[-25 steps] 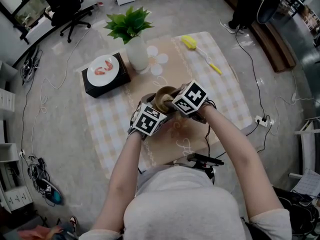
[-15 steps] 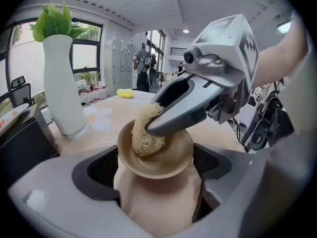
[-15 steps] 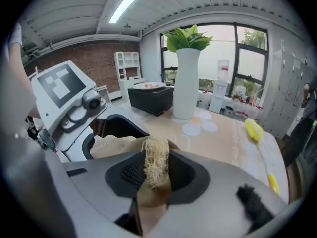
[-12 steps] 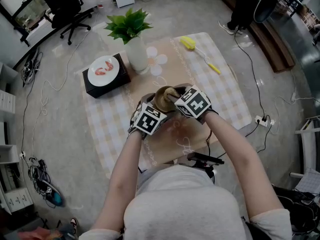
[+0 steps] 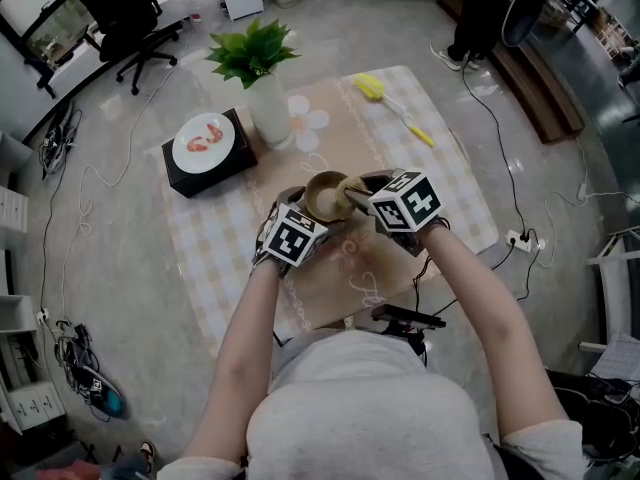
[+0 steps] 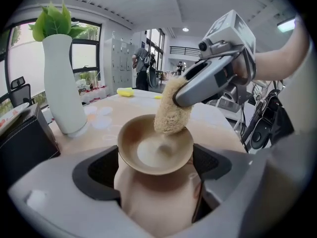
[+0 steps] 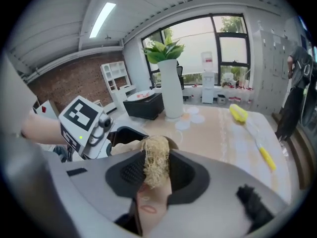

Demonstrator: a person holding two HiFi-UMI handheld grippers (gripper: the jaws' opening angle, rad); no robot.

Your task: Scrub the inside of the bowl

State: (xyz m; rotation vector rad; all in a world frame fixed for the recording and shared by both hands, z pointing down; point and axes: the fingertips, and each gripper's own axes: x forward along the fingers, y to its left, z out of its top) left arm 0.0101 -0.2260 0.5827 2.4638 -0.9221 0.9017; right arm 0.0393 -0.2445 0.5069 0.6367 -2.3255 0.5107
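Observation:
A tan bowl (image 6: 155,150) sits tilted between the jaws of my left gripper (image 6: 155,168), which is shut on its body. In the head view the bowl (image 5: 324,197) is held above the table's middle, with the left gripper (image 5: 308,213) at its near left. My right gripper (image 5: 358,196) comes in from the right, shut on a straw-coloured loofah scrubber (image 7: 155,162). The loofah scrubber (image 6: 171,106) pokes down into the bowl and touches the inside wall at the far right rim. The right gripper (image 7: 156,175) pinches the loofah's near end.
A white vase (image 5: 271,108) with a green plant stands at the table's far left, beside a black box carrying a white plate (image 5: 204,144). A yellow brush (image 5: 392,102) lies at the far right on the checked tablecloth (image 5: 455,203). An office chair (image 5: 125,13) and cables are on the floor.
My right gripper has shifted a little to the right with the loofah still in the bowl. The left gripper and the bowl have barely moved.

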